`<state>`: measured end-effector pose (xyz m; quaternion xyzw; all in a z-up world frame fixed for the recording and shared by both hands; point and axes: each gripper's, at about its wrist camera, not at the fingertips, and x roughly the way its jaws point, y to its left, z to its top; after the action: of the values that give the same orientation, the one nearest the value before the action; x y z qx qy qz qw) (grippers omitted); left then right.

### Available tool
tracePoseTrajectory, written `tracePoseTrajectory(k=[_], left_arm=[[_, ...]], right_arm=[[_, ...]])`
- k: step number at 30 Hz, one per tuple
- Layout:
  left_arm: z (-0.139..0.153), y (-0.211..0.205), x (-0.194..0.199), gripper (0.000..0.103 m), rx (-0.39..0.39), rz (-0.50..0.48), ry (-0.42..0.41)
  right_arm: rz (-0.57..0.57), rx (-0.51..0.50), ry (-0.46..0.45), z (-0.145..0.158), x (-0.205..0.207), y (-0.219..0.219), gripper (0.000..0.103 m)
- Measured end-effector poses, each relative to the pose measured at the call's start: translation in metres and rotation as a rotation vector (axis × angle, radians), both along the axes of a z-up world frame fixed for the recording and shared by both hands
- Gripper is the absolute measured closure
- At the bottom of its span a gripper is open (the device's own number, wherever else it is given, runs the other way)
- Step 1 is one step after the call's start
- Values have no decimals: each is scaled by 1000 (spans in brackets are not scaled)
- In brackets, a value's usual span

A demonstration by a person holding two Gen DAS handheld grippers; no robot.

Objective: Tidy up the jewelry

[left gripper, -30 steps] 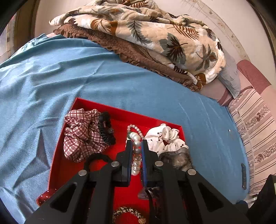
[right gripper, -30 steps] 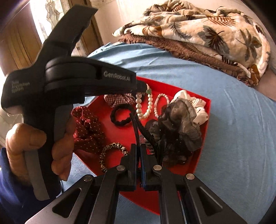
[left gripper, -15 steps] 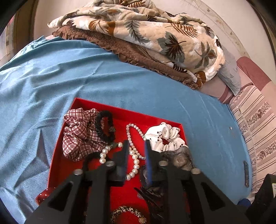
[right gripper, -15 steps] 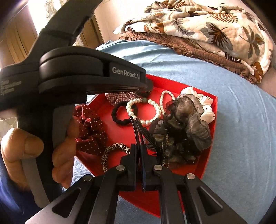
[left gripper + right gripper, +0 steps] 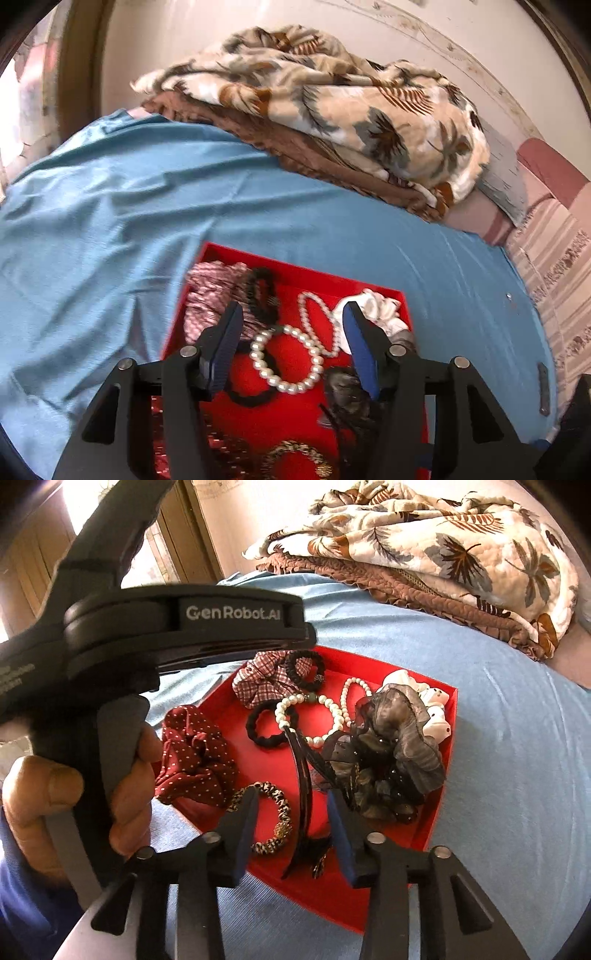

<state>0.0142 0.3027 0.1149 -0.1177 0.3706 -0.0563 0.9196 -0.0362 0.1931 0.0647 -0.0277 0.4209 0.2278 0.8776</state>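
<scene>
Both your claws have just been opening: the left claw [image 5: 291, 314] stands apart above the pearl bracelet [image 5: 286, 360], the right claw [image 5: 291, 801] astride the black hair clip [image 5: 303, 775], inside the red tray's [image 5: 448, 738] rim on the bed [image 5: 517, 775].

a home bedroom: blue-sheeted bed [image 5: 258, 221], folded quilts [image 5: 351, 110].

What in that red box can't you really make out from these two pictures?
- Left view: checked scrunchie, smeared by motion blur and partly behind a finger.
- Left view: leopard-print band, cut off by the bottom edge.
- Right view: white scrunchie, mostly hidden behind the grey sheer scrunchie.
</scene>
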Motion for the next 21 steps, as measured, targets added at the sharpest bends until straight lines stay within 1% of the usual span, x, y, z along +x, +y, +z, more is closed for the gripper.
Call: tracePoseTrajectory(k=[2,5,8,11,12,14,16,17,19,21], left_arm=[[3,2,-4,43,34,35,-25],[8,5,-9,41,74,72,-52],[11,7,-15,38,101,99,-76],[17,7,-25,32,138,134,-114],[19,6,-28,29,153,147,-127],[24,5,-37,23,199,187,-170],[30,2,-45,14,249,234,-216],[33,1,-51,12,282,267,-250],[40,-2,-61,3,333,321,-319],[47,-5,-74,0,367,361,-386]], right_arm=[[0,5,-14,5,-6,-2,49],[2,2,-36,11,-16,-6,47],[-5,-3,-58,15,-28,-16,42],[-28,-14,-71,15,-37,-26,40],[-37,-15,-71,15,-38,-30,39],[-61,-10,-63,12,-41,-40,39],[-84,-5,-50,9,-41,-48,39],[-98,0,-42,8,-42,-53,38],[-116,6,-35,6,-45,-61,38],[-136,8,-31,5,-50,-69,38]])
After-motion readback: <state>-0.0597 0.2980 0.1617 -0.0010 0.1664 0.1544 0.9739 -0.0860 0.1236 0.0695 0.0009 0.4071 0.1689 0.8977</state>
